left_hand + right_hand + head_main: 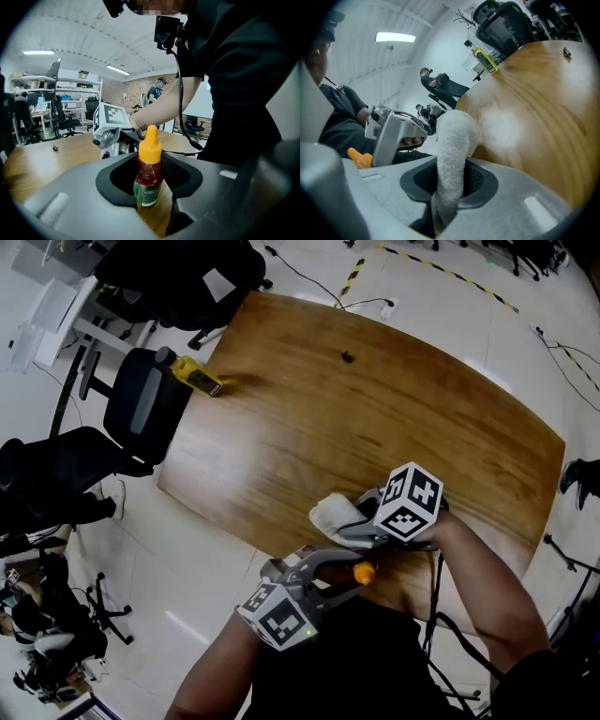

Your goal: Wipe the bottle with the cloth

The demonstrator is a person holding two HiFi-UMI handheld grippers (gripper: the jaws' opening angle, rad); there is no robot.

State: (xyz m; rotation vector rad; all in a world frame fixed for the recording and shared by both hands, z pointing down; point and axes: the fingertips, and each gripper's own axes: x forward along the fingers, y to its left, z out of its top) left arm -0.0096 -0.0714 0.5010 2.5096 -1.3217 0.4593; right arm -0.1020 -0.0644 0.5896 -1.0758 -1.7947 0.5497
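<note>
Two tongs (342,568) (361,532), one cloth (333,514), bottle (149,180), second bottle (194,374)

1. White cloth (454,140) pinched between the jaws of right gripper (449,183), rising upright out of them.
2. Left gripper (393,136) to the left, orange cap of bottle (358,158) beside it.
3. Yellow bottle (485,58) lying at far edge of the desk (534,108), near black chair (506,23).

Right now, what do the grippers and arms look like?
The left gripper and right gripper are grey clamps with black-lined jaws, each carrying a white cube of black square markers. A black cable trails by the right forearm. Black top, forearms bare.
</note>
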